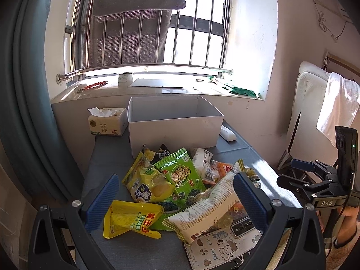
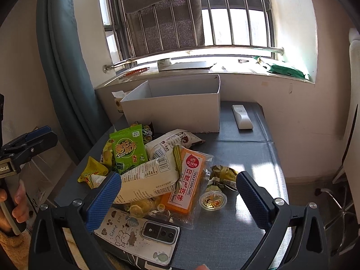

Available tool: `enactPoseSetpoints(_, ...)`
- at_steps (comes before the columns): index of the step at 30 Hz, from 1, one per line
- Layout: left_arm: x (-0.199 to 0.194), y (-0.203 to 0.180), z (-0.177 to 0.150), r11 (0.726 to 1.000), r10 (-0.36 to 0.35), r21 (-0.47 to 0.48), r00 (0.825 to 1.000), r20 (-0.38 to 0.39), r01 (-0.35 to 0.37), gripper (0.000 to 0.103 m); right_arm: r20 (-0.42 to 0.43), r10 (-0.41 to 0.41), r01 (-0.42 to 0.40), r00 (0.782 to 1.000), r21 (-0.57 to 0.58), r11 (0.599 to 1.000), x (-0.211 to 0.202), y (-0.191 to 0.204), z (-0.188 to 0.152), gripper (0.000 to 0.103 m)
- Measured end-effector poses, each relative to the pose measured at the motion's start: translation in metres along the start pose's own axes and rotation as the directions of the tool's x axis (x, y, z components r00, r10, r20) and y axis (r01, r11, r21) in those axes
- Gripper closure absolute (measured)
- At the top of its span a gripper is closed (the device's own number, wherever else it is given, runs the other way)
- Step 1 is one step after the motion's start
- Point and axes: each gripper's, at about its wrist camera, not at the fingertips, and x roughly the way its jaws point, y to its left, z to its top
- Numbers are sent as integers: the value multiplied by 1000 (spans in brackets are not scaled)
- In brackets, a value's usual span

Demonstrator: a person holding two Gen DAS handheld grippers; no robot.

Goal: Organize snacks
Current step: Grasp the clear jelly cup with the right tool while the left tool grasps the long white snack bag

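Observation:
A pile of snack packets lies on the grey table (image 1: 108, 157) in front of an open white box (image 1: 173, 126), also in the right wrist view (image 2: 175, 110). It includes a green seaweed bag (image 1: 182, 173) (image 2: 128, 150), a yellow chips bag (image 1: 146, 180), a yellow pouch (image 1: 132, 218), a white packet (image 1: 209, 204) (image 2: 148, 175), an orange biscuit pack (image 2: 191, 182) and a jelly cup (image 2: 212, 200). My left gripper (image 1: 175, 200) is open above the near packets. My right gripper (image 2: 177, 195) is open over the white packet and orange pack. Neither holds anything.
A phone in a cartoon case (image 2: 137, 234) lies at the table's near edge. A tissue pack (image 1: 105, 121) stands left of the box and a white remote (image 2: 241, 117) lies to its right. Windowsill behind, curtain at left, white chair (image 1: 315, 112) at right.

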Motion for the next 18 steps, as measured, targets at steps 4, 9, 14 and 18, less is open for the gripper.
enactPoseSetpoints(4, 2, -4, -6, 999, -5, 39, 1000, -6, 6, 0, -68, -25, 31, 997, 91, 995, 27, -39, -9, 0)
enactPoseSetpoints(9, 5, -16, -15, 993, -5, 119, 1000, -21, 8, 0, -189, -78, 99, 979, 108, 989, 71, -75, -19, 0)
enactPoseSetpoints(14, 18, -26, -25, 986, -9, 164, 998, -61, 19, 0, -246, -7, 49, 969, 166, 985, 95, -79, -35, 1)
enactPoseSetpoints(18, 29, -31, -30, 983, -23, 179, 995, -97, 40, 0, -252, -14, 55, 968, 157, 986, 103, -71, -44, 38)
